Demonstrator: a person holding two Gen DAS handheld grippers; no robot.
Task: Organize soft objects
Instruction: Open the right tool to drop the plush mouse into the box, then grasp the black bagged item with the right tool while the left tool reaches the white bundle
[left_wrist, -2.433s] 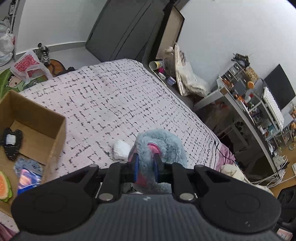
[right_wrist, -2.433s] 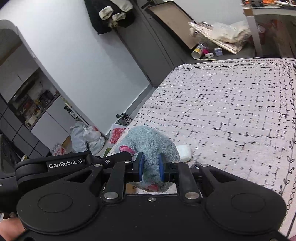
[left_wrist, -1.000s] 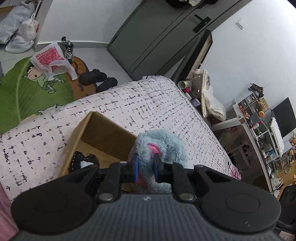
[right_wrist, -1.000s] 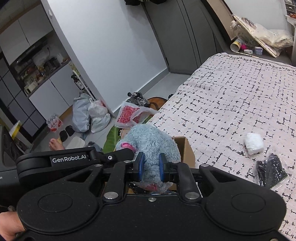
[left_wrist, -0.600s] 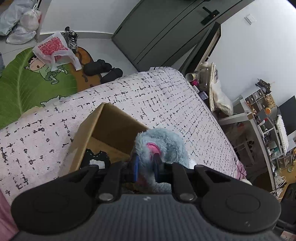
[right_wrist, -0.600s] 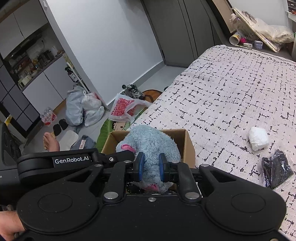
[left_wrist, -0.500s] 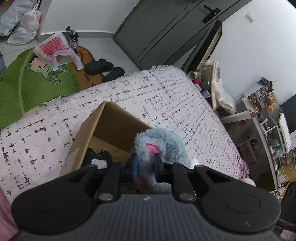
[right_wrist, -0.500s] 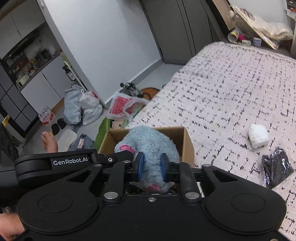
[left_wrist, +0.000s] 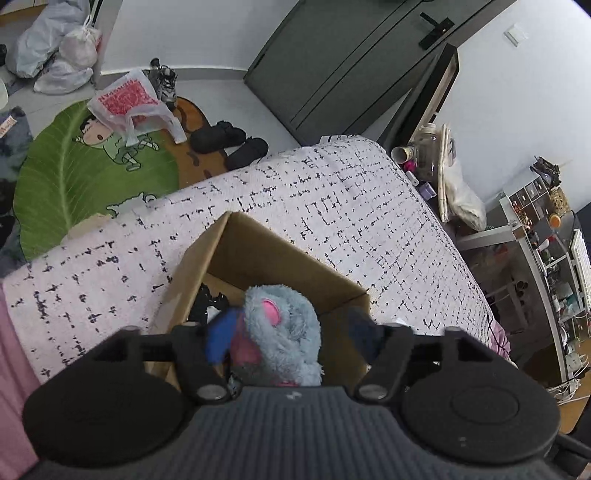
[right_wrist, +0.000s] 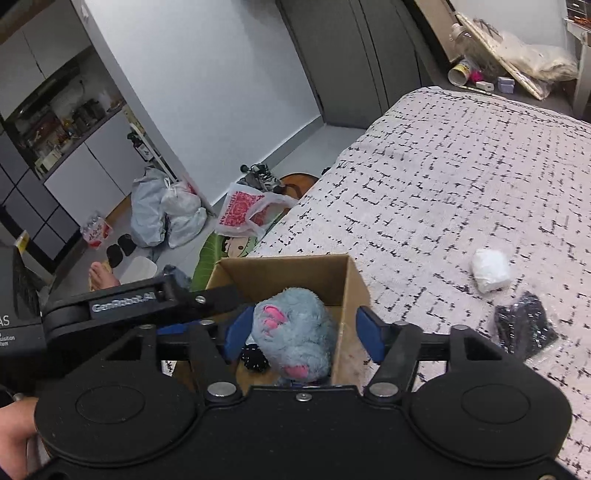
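— Plush toy (left_wrist: 284, 328), blue-grey and fluffy with pink patches: where is it sitting?

— Inside the cardboard box (left_wrist: 280, 266) on the bed (left_wrist: 369, 221). It lies in the near part of the box, and in the right wrist view its pink ear and pink nose show against the box's inner wall.

— Is either gripper holding it?

— No. The left gripper (left_wrist: 291, 332) has just been opening; its blue pads stand apart on either side of the toy. The left pad looks close against the fur, but blur keeps me from saying whether it touches; the right pad is clear of it. The right gripper (right_wrist: 301, 334) has just been opening too, with the toy between its pads and a gap on both sides.

— Anything else in the box?

— Something black (left_wrist: 205, 301) lies on the bottom beside the toy; I cannot tell what it is.

— And on the bed itself?

— A white bundle (right_wrist: 490, 270) and a black packet (right_wrist: 526, 325) lie on the patterned cover, to the right of the box and well apart from it, near each other.

— Beyond the bed?

— A green leaf-shaped rug (left_wrist: 85, 177) on the floor, with a red-and-white plastic bag (left_wrist: 129, 101) at its far edge. A person's bare foot (right_wrist: 101, 277) shows on the floor in the right wrist view.
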